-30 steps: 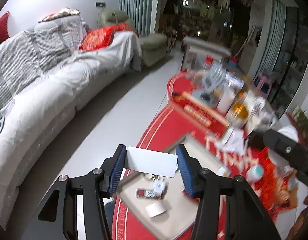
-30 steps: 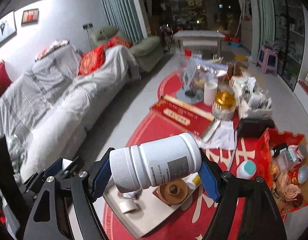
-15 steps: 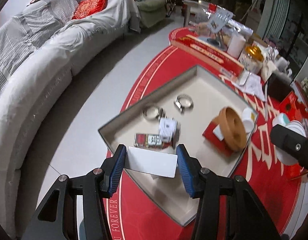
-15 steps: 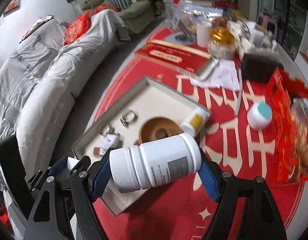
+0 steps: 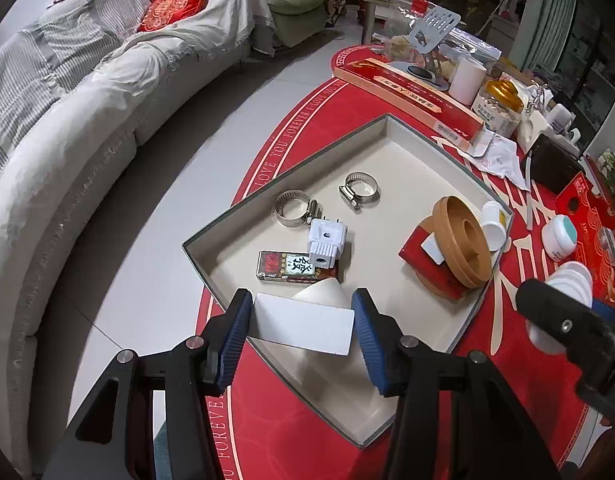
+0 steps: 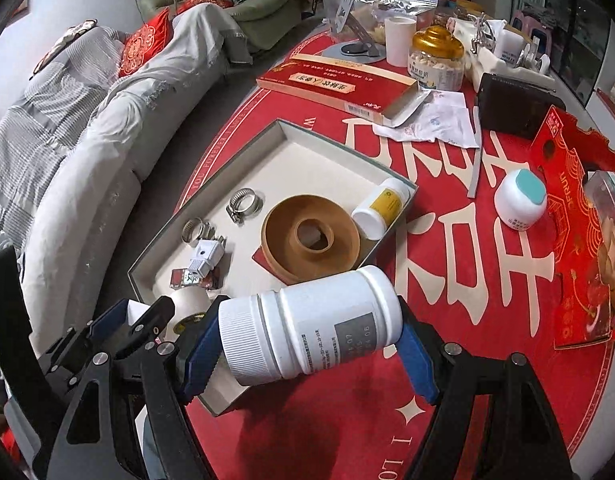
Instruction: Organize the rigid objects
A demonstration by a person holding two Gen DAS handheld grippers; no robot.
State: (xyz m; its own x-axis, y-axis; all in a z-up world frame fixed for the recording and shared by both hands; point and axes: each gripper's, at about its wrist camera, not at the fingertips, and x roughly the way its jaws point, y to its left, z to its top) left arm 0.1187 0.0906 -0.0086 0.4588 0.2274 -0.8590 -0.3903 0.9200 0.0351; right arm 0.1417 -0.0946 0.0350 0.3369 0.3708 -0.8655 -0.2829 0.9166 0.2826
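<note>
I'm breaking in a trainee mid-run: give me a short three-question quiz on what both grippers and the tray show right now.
1. True or false: the left gripper holds a white card.
2. Multiple choice: the white bottle in the right gripper lies A) upright B) on its side C) upside down.
3. Fill in: the number of metal hose clamps in the tray is ___.

Key: 1 true; 2 B; 3 two.
</note>
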